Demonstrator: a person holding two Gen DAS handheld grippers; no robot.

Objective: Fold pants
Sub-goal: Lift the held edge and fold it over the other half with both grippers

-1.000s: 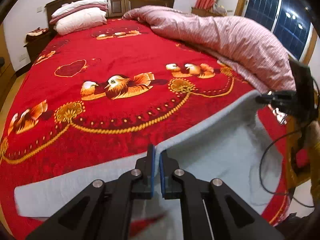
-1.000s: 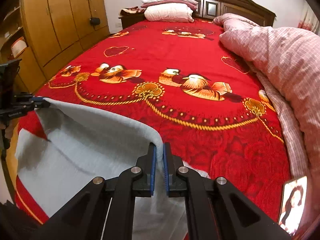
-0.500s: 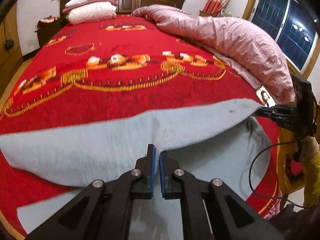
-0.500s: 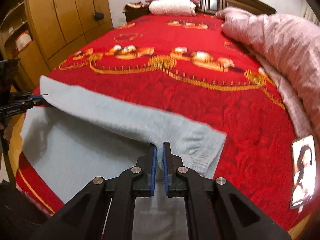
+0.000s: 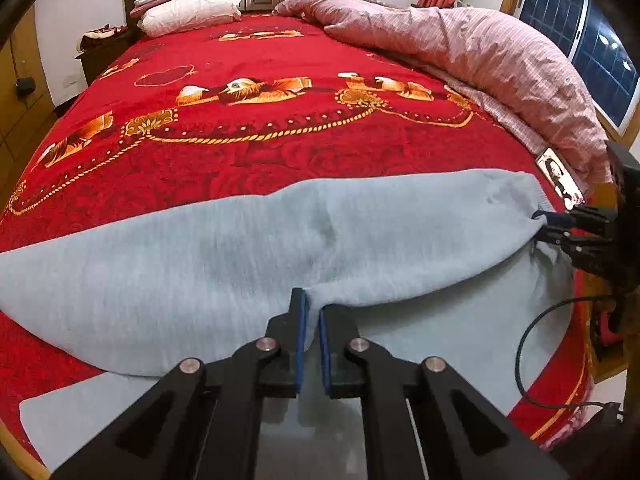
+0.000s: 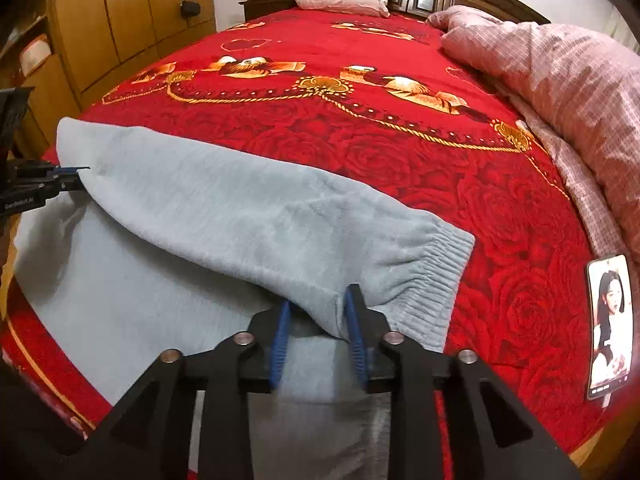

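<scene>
1. Grey pants (image 5: 280,236) lie folded across my red bedspread (image 5: 280,140).
2. My left gripper (image 5: 311,320) pinches their fold edge.
3. My right gripper (image 6: 318,320) stands parted around the cuff (image 6: 432,280).

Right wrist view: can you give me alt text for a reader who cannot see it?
The right claw stands open around the edge of light grey pants folded over themselves on a red bedspread, near the ribbed cuff. At far left, the left claw pinches the fold's other end. A lit phone lies at right.
</scene>
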